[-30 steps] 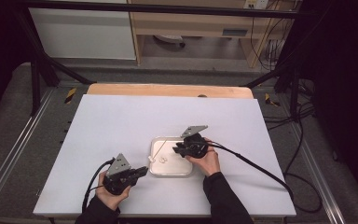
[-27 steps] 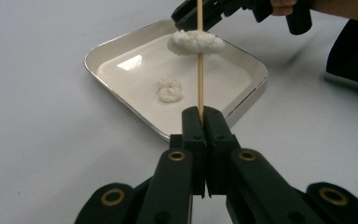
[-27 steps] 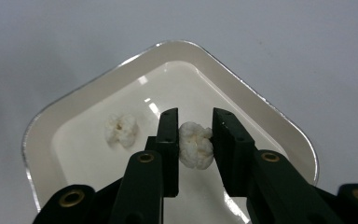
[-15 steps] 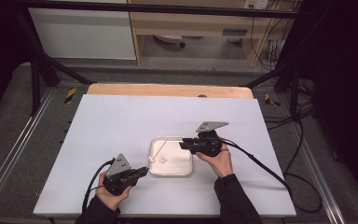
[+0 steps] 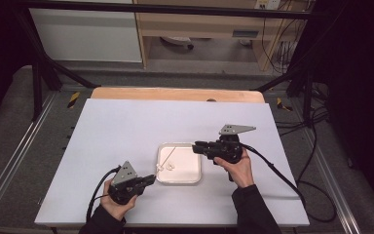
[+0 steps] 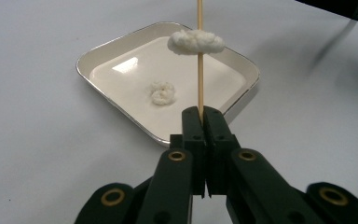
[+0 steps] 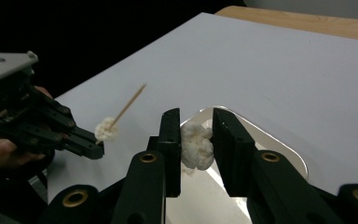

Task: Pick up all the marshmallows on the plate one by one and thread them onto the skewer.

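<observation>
My left gripper [image 6: 204, 114] is shut on a thin wooden skewer [image 6: 199, 79] that stands up from its jaws. One white puffy piece [image 6: 196, 42] is threaded on the skewer. A second white piece [image 6: 162, 92] lies loose in the white tray [image 6: 81, 70]. My right gripper [image 7: 196, 135] is shut on another white puffy piece [image 7: 196, 147] and holds it above the tray's right side [image 7: 279, 154]. In the high view the right gripper [image 5: 196, 146] hangs over the tray's right edge [image 5: 180, 182], and the left gripper [image 5: 151, 179] sits at the tray's front left.
A white board [image 5: 126, 131] covers the table, with a wooden strip [image 5: 175, 94] along its far edge. Black cables [image 5: 277, 170] trail from the grippers toward the front and the right. Metal rails [image 5: 9, 161] run along both sides.
The right gripper has risen and moved right, from over the tray's middle to its right edge, with the white piece in its jaws. The left gripper has stayed put.
</observation>
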Demonstrator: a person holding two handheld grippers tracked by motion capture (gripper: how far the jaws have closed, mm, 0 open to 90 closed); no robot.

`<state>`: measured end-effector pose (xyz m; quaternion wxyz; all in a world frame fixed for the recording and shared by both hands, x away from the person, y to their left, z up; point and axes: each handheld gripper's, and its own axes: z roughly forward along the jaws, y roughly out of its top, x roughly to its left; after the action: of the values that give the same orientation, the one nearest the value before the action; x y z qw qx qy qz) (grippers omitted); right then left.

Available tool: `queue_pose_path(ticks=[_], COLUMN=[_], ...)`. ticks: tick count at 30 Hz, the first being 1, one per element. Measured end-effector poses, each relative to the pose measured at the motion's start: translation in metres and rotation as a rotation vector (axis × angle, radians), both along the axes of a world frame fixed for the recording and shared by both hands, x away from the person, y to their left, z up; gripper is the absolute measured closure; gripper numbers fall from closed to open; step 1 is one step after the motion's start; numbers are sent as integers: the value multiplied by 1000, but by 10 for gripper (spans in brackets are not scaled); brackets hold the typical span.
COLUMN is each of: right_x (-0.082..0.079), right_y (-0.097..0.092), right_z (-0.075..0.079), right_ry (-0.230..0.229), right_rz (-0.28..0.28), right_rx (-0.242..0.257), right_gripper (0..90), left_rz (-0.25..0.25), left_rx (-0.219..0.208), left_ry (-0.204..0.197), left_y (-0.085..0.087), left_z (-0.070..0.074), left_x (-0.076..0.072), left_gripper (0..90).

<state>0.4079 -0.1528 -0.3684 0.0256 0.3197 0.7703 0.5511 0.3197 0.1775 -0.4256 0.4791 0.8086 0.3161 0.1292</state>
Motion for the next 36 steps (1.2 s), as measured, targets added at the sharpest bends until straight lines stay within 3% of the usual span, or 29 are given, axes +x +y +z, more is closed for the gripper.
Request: queue_pose_path(ticks=[8,16,36], right_x=[1,6,12], right_y=[-1,10,34], right_z=[11,14,4], right_ry=[19,41,94], right_rz=[10,32,77], right_rx=[100,153,169], right_gripper=[735,731,726], left_rz=[-10,-14,-24], left_rx=[-3,-3,-6], left_ry=[-7,-11,-14], left_y=[-1,-1,-2], left_z=[0,1,1], left_x=[-1,-1,-2], left_gripper=[886,886,886])
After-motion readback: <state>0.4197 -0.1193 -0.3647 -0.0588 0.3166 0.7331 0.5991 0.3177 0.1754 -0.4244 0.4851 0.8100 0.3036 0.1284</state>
